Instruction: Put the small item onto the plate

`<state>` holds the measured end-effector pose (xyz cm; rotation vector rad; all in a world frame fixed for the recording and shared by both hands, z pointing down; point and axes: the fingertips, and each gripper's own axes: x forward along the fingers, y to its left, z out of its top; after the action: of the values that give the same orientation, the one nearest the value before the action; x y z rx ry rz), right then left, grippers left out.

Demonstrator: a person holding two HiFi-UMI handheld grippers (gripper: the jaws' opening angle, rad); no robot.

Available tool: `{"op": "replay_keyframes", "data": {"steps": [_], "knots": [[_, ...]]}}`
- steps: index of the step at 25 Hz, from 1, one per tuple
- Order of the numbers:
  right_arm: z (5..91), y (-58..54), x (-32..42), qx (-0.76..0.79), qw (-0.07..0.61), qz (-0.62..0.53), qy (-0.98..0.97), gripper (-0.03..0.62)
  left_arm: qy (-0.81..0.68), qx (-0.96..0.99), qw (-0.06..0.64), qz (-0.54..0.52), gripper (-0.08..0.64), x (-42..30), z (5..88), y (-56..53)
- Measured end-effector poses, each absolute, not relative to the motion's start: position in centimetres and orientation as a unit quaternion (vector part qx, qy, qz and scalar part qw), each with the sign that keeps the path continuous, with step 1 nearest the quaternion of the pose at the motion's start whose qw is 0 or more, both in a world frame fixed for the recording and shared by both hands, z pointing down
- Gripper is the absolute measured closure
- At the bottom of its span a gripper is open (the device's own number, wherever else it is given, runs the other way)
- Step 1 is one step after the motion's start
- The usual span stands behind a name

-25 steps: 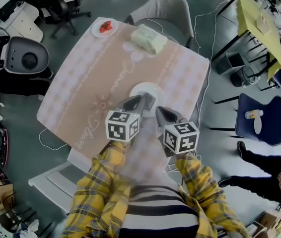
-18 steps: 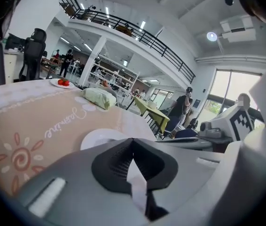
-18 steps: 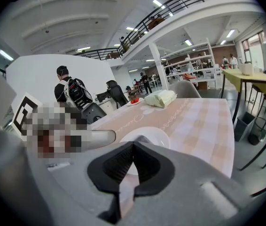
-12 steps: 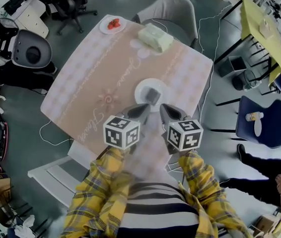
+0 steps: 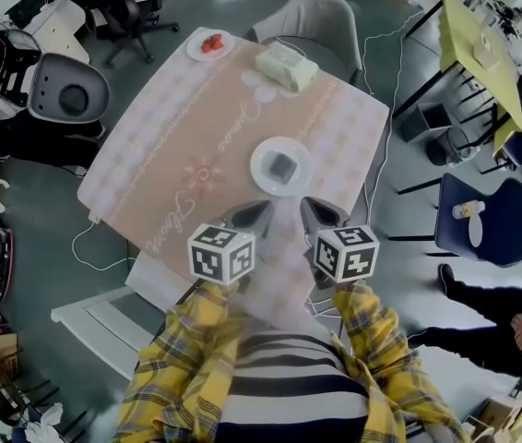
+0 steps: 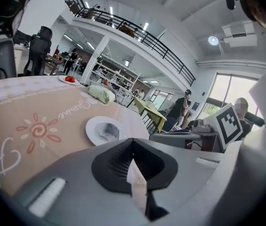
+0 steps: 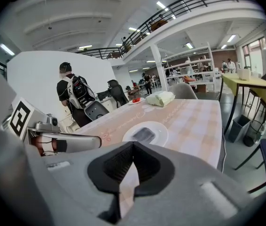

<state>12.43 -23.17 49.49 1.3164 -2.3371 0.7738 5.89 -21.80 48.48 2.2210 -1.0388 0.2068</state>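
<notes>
The surface (image 5: 164, 150), under a pink checked cloth with a sun motif and script, fills the middle of the head view. A grey chair (image 5: 312, 12) stands at its far edge. Your two claws hang side by side over the near edge, both pointing toward the middle of the cloth. Your left claw (image 5: 259, 210) is pressed fully together with nothing between its pads. Your right claw (image 5: 309, 209) is also closed, its jaws meeting at the tips and holding nothing. Neither claw touches the plate; each sits just short of it, with bare cloth in between.

Near the far edge, close to the chair, lies a pale green bundle (image 5: 286, 67). The white plate (image 5: 259, 168) rests roughly in the middle of the surface, just beyond your claw tips. The small item (image 5: 282, 166), a dark grey flat piece, lies on the centre of that plate, apart from both claws. At the far left corner sits a smaller dish (image 5: 196, 50) with red bits (image 5: 210, 43) on it, well apart from everything else.
</notes>
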Motion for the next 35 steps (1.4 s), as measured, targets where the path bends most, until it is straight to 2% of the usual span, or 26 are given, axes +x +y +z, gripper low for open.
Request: {"op": "replay_keyframes", "data": {"steps": [23, 35], "knots": [[51.3, -13.3, 15.5, 0.460, 0.199, 0.290, -0.815, 0.597, -0.422, 0.835, 0.345, 0.071, 0.557, 4.0, 49.6, -14.1], [51.7, -9.5, 14.2, 0.439, 0.198, 0.299, -0.824, 0.597, -0.415, 0.835, 0.352, 0.074, 0.557, 3.7, 49.9, -10.8]]}}
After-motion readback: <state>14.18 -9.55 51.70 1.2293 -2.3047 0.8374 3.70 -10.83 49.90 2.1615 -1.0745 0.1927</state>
